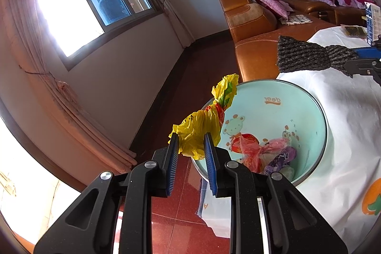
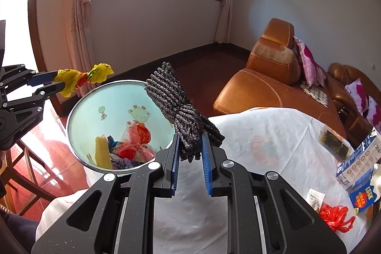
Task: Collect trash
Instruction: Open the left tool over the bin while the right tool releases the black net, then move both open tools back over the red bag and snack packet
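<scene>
My left gripper (image 1: pixel 190 143) is shut on a crumpled yellow plastic bag (image 1: pixel 204 120), held just above the near rim of a pale green basin (image 1: pixel 309 111) with cartoon animals. The basin holds red, pink and purple plastic trash (image 1: pixel 262 154). My right gripper (image 2: pixel 189 145) is shut on a bundle of dark speckled rope (image 2: pixel 176 111), held beside the basin (image 2: pixel 95 97) over the white tablecloth. The left gripper (image 2: pixel 51 83) with the yellow bag (image 2: pixel 81 80) shows in the right wrist view, above the basin's far rim. The rope (image 1: pixel 307 56) also shows in the left wrist view.
A white tablecloth (image 2: pixel 262 139) covers the table. On it at the right lie a red plastic bag (image 2: pixel 335 217), blue and white boxes (image 2: pixel 357 158) and a dark packet (image 2: pixel 333 142). An orange leather sofa (image 2: pixel 262 82) with pink cushions stands behind. The floor is red tile (image 1: pixel 181 225).
</scene>
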Action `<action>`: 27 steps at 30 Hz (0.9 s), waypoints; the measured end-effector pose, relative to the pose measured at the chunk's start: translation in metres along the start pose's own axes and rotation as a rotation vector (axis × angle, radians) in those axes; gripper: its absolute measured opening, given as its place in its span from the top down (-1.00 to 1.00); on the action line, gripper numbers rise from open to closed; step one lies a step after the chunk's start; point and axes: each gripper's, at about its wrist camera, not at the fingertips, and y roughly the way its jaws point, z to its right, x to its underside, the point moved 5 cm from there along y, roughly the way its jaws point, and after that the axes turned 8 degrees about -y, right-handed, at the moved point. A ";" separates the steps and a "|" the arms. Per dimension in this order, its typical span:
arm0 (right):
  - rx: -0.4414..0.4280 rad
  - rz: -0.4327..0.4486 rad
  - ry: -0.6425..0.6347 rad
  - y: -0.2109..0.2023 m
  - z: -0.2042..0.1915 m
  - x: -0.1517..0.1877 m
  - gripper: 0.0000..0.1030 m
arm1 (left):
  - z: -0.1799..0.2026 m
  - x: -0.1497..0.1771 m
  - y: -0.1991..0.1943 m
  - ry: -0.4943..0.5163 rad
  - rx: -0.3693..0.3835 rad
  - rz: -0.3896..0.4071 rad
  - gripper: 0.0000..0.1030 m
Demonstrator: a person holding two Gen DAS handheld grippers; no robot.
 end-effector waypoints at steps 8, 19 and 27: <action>-0.014 0.001 -0.020 0.005 -0.010 -0.006 0.64 | -0.001 0.001 0.001 -0.005 0.006 0.000 0.57; -0.046 0.000 -0.012 0.014 -0.019 -0.005 -0.23 | -0.002 0.002 0.000 -0.017 -0.023 0.026 -0.16; -0.018 -0.012 0.021 0.008 -0.011 0.006 -0.23 | -0.003 0.003 0.000 -0.032 -0.029 0.029 -0.50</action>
